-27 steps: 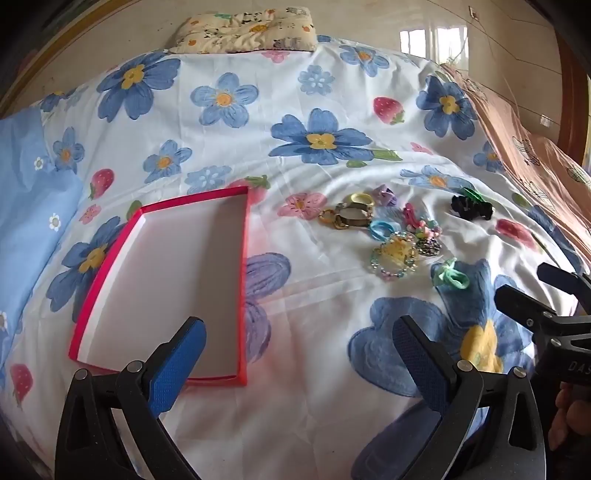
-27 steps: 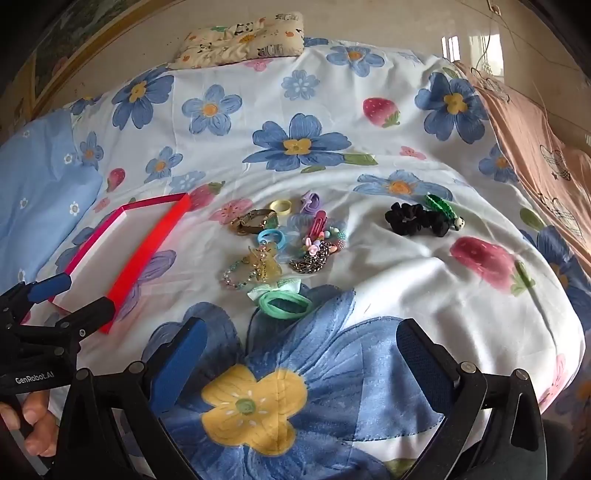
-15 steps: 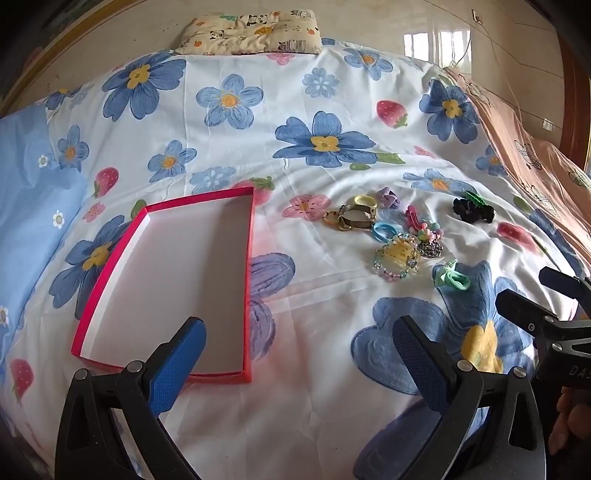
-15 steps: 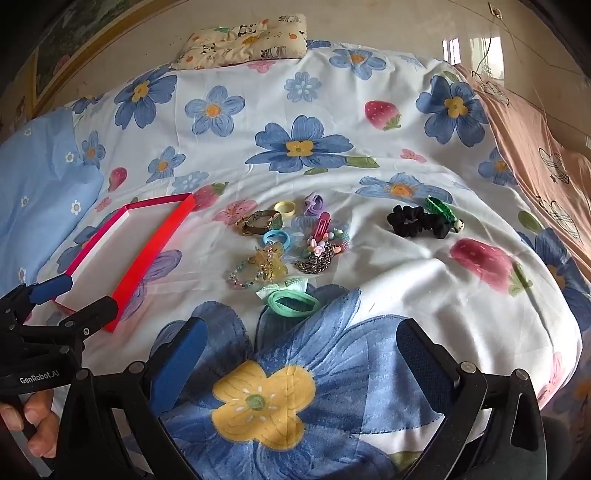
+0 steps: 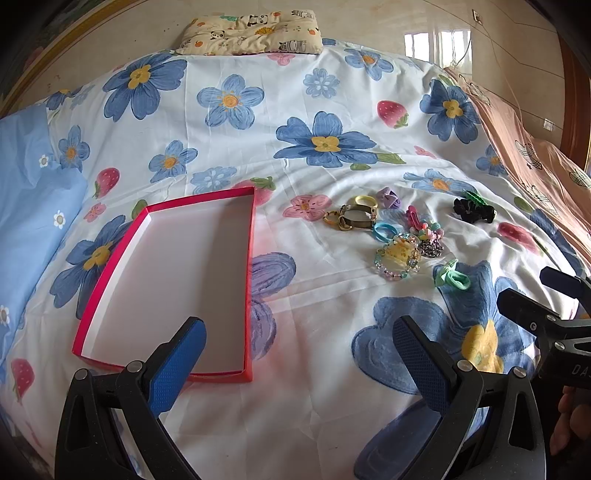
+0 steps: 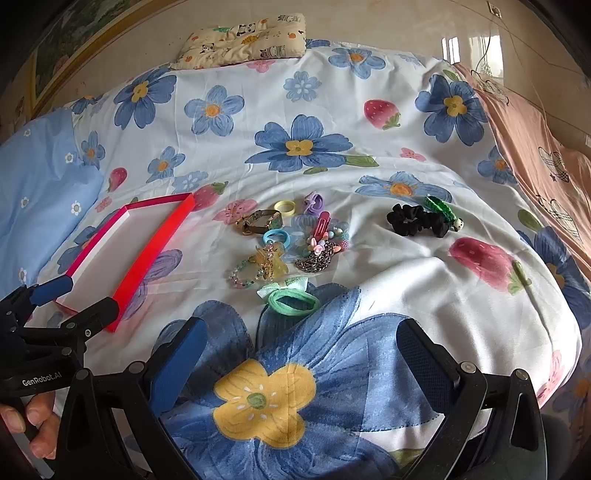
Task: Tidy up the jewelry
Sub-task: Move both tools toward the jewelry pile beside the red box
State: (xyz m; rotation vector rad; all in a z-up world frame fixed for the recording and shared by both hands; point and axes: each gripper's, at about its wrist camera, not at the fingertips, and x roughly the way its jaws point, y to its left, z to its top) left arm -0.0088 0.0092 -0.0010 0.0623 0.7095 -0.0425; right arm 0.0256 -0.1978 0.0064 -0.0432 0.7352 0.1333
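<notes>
While both claws are hovering over the bed [image 5: 332, 350], the left claw [image 5: 295, 354] is standing with its blue pads wide apart and nothing between them, tilted down toward the flowered sheet [image 6: 332, 122]. Its left pad is showing in front of the near end of a red box [image 5: 249, 280], a shallow tray with a white inside that is lying bare on the sheet. The right claw [image 6: 295, 358] is likewise gaping wide with nothing in it, hanging above a big blue flower with a yellow middle printed on the sheet. Beyond it the jewelry is lying in a loose cluster to the right of the red box and clear of it: a green hair tie [image 6: 291, 301] is sitting nearest the right claw, with a beaded bracelet [image 6: 243, 277] and a yellow hair clip [image 6: 271, 264] just behind it. A dark chain [image 6: 316, 261] is resting beside the clip, and a blue ring-shaped tie [image 6: 277, 236], a pink clip [image 6: 321, 226], a watch with a brown strap [image 6: 260, 219], a pale yellow tie [image 6: 285, 206] and a purple tie [image 6: 314, 203] are lying farther back. Off to the right, apart from the cluster, a black scrunchie [image 6: 415, 219] is touching a green clip [image 6: 439, 210]. A patterned pillow [image 5: 251, 31] is lying at the far end of the bed. A blue pillow [image 5: 29, 206] is lying along the bed's left side, and a pink blanket [image 6: 535, 147] is running down the right. A hand [image 6: 33, 424] is gripping the left claw's handle at the edge of the right view.
</notes>
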